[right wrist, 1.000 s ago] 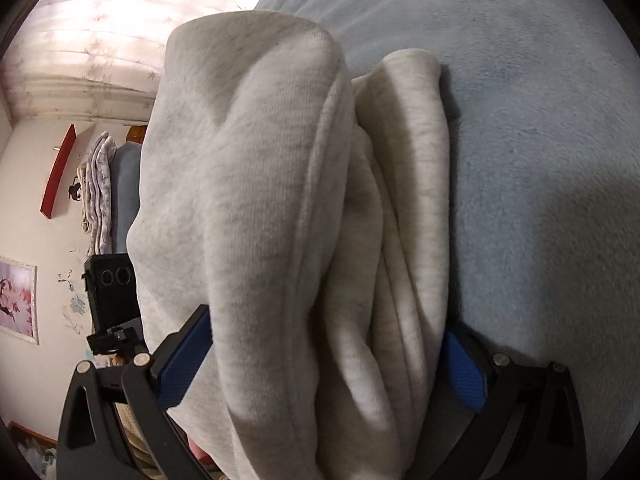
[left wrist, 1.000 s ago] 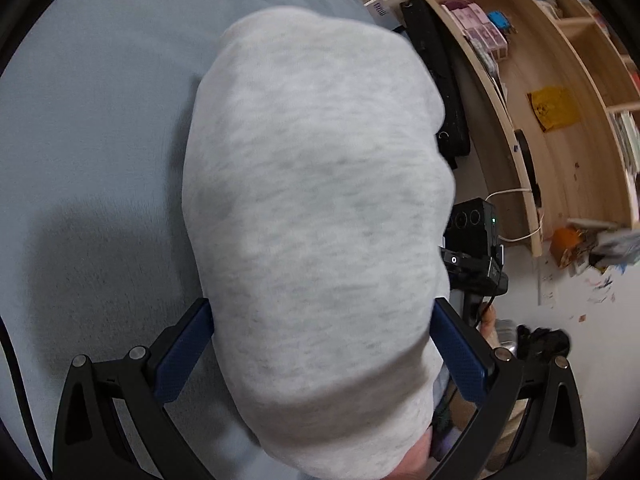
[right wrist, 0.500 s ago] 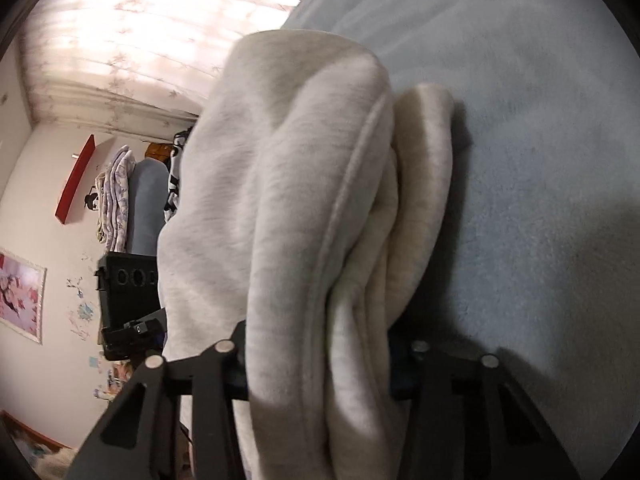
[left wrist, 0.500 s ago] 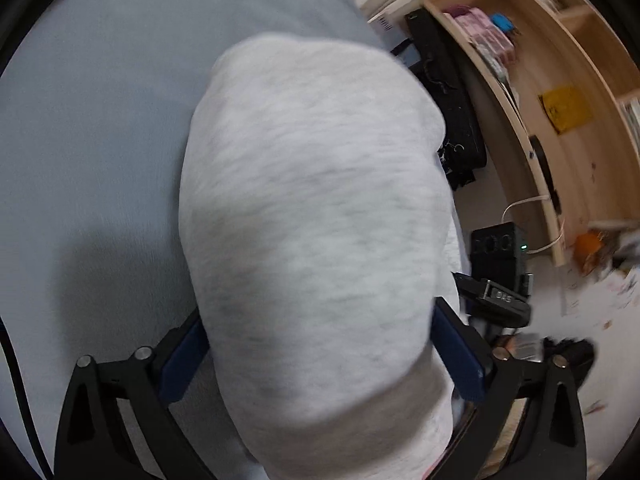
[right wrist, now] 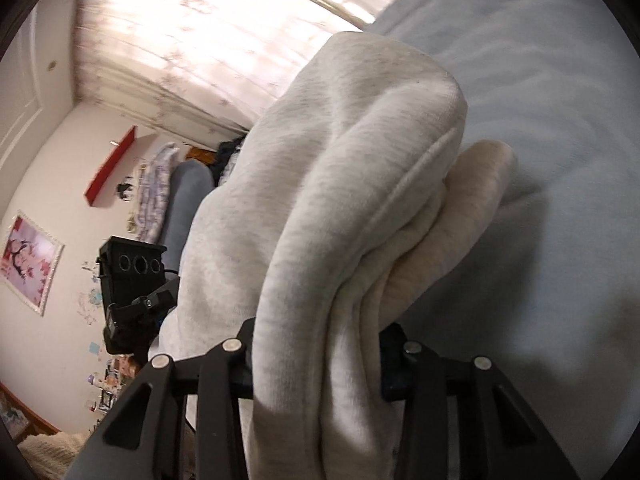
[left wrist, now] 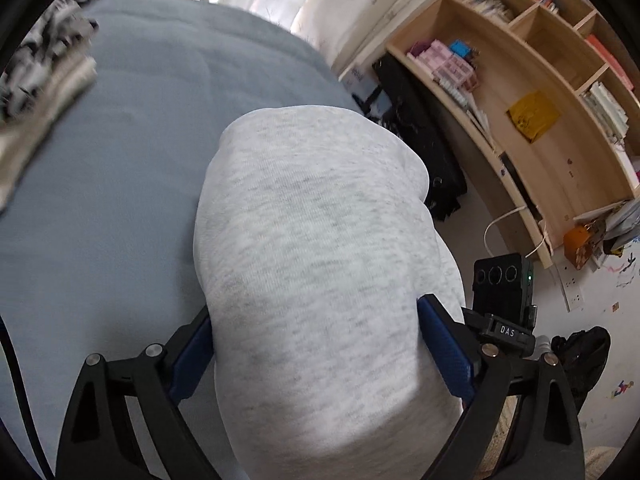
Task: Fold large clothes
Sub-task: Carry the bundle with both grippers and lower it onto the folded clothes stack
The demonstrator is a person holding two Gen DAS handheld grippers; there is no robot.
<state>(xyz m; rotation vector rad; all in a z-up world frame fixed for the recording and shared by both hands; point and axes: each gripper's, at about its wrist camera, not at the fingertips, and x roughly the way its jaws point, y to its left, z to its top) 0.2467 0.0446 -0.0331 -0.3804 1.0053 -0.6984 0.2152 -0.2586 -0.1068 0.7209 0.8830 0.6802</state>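
A folded light grey garment (left wrist: 316,220) is bundled thick and held up over the blue-grey bed (left wrist: 120,160). My left gripper (left wrist: 316,312) has its blue pads (left wrist: 444,352) against both sides of the bundle, and its wide-set jaws are closing on it. In the right wrist view the same garment (right wrist: 360,140) shows its layered folded edges above the bed (right wrist: 560,160). My right gripper (right wrist: 320,336) pinches those layers, jaws still closing, with cloth draped over the fingers. Each view shows the other gripper's black camera unit (left wrist: 502,284) (right wrist: 134,268) beside the bundle.
A wooden bookshelf (left wrist: 540,100) with books and boxes lines the right wall, with a black bag (left wrist: 420,120) on the floor by it. Folded clothes (left wrist: 36,92) lie at the bed's far left. A curtained window (right wrist: 180,40) and a framed picture (right wrist: 28,264) are beyond.
Both grippers have risen with the grey bundle, lifting it off the bed. The right jaws have narrowed from wide apart to a tight pinch on the folded layers.
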